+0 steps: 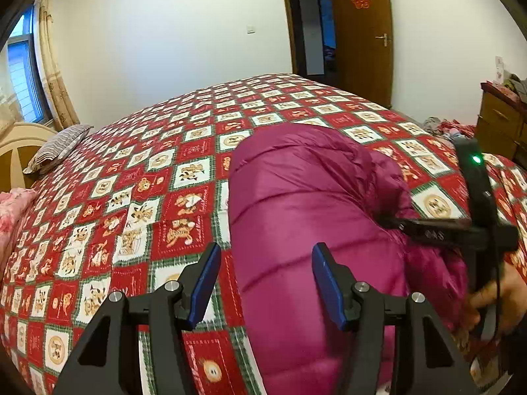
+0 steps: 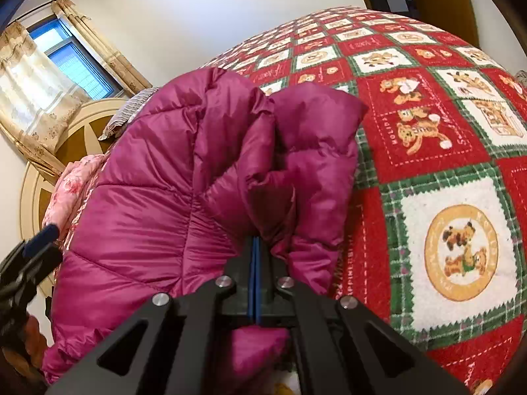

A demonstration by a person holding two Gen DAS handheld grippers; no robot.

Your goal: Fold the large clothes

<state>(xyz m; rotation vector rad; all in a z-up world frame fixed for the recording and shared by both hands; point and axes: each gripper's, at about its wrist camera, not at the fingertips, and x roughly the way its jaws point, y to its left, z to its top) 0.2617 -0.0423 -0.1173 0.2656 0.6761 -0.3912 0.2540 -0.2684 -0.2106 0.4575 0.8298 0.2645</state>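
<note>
- One magenta down jacket [image 1: 296, 217] lies on the bed [image 1: 158, 177], filling the centre and lower right of the left wrist view and the centre-left of the right wrist view. It is already bundled into a thick roll rather than spread flat, so the folding looks well advanced.
- The right tongs [image 2: 256, 247] are pressed together on a gathered bunch of the jacket's fabric, low in the middle of their own view. The pinch probably holds a loose sleeve or edge so it can be carried over the bulk.
- The left tongs [image 1: 266, 283] are spread wide and hold nothing. They sit at the bottom of the frame, straddling the jacket's left border above the quilt, likely ready to steady that side or take a fresh hold.
- The red, green and white teddy-bear quilt gives a broad, soft surface, which suits so bulky a garment.
- Counted: one jacket, two tongs, one striped pillow [image 1: 59, 146] at the left by the headboard, one pink flowered blanket [image 1: 13, 217] at the far left edge, one wooden door [image 1: 362, 33] in the upper right.
</note>
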